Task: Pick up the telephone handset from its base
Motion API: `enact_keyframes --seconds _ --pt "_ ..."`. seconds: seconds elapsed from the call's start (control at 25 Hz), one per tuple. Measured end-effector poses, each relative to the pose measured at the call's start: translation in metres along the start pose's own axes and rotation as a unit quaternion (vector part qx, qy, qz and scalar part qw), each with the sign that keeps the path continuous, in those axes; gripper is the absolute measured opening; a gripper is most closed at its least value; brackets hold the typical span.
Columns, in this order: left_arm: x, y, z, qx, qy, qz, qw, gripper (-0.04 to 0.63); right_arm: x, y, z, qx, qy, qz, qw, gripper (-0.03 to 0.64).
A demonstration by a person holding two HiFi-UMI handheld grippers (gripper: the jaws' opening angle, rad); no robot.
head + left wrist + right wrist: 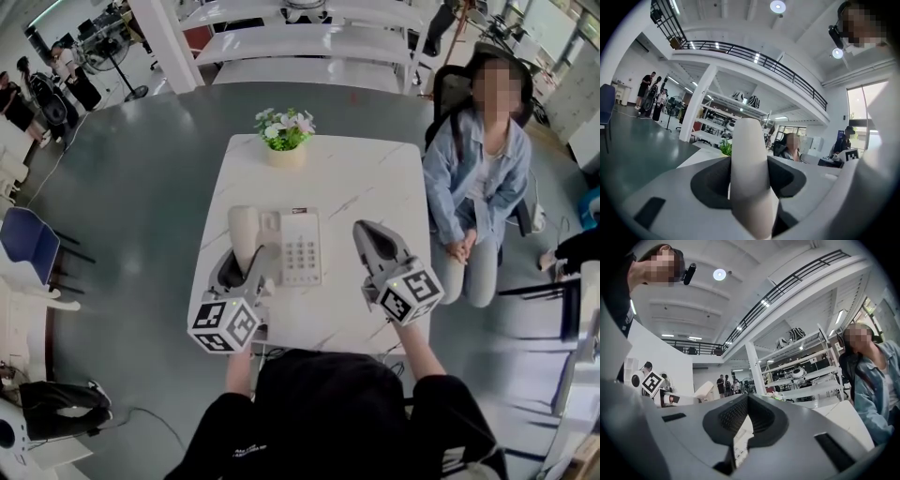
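Note:
The cream telephone handset [245, 234] is clamped between the pads of my left gripper [251, 268] and hangs over the left side of the white telephone base [301, 247], which lies on the white table [366, 183]. In the left gripper view the handset [749, 178] stands upright between the dark pads and fills the gap. My right gripper [368, 231] hovers to the right of the base, its pads together with nothing between them. In the right gripper view [747, 398] the pads meet at the tips, and the handset [704, 390] shows at the left.
A pot of flowers [284, 131] stands at the table's far edge. A person in a denim jacket [478, 178] sits close to the table's right side. A blue chair [28, 239] stands on the floor at the left. White shelving [309, 42] lies beyond.

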State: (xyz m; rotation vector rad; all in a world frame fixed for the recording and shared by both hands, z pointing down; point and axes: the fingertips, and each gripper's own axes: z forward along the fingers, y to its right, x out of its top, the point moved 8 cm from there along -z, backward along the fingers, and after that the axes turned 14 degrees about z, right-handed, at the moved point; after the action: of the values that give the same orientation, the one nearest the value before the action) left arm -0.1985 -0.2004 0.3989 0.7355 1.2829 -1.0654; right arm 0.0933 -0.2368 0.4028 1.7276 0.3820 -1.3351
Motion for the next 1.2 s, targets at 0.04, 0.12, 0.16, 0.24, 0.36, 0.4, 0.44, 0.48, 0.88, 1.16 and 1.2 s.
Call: enact_keyframes --seconds 0.04,0.12,0.16,0.24,0.36,0.4,0.44,0.48,0.88,1.16,1.2 --pt "0.002 0.001 -0.003 0.001 0.005 0.0 1.0 0.21 0.002 -0.001 -0.002 0.001 0.004 -0.001 1.0 -0.011" --pt "0.006 0.001 -0.008 0.003 0.015 0.002 0.9999 0.21 0.005 -0.004 -0.004 0.004 0.013 -0.004 1.0 -0.011" --pt "0.008 0.001 -0.011 0.004 0.019 0.004 0.9998 0.21 0.007 -0.005 -0.006 0.004 0.018 -0.007 1.0 -0.011" --pt "0.01 0.001 -0.015 0.007 0.027 0.007 0.9996 0.21 0.011 -0.006 -0.009 0.002 0.029 -0.015 0.999 -0.011" --pt "0.014 0.001 -0.019 0.015 0.036 0.008 0.9992 0.21 0.019 -0.006 -0.013 -0.001 0.041 -0.02 0.999 -0.011" --pt "0.015 0.001 -0.021 0.018 0.038 0.009 0.9991 0.21 0.021 -0.007 -0.014 -0.002 0.044 -0.022 0.999 -0.011" --pt "0.017 0.001 -0.022 0.02 0.041 0.009 0.9989 0.21 0.023 -0.007 -0.015 -0.003 0.047 -0.023 0.999 -0.01" --pt "0.018 0.001 -0.023 0.021 0.043 0.01 0.9988 0.21 0.025 -0.007 -0.016 -0.004 0.05 -0.025 0.998 -0.011" --pt "0.025 0.0 -0.032 0.029 0.056 0.021 0.9978 0.21 0.034 -0.012 -0.02 0.0 0.063 -0.029 0.998 -0.011" --pt "0.024 0.0 -0.035 0.031 0.059 0.022 0.9975 0.21 0.034 -0.014 -0.022 -0.004 0.063 -0.036 0.997 -0.011" --pt "0.024 0.0 -0.035 0.031 0.059 0.021 0.9976 0.21 0.034 -0.014 -0.022 -0.005 0.063 -0.038 0.997 -0.011"
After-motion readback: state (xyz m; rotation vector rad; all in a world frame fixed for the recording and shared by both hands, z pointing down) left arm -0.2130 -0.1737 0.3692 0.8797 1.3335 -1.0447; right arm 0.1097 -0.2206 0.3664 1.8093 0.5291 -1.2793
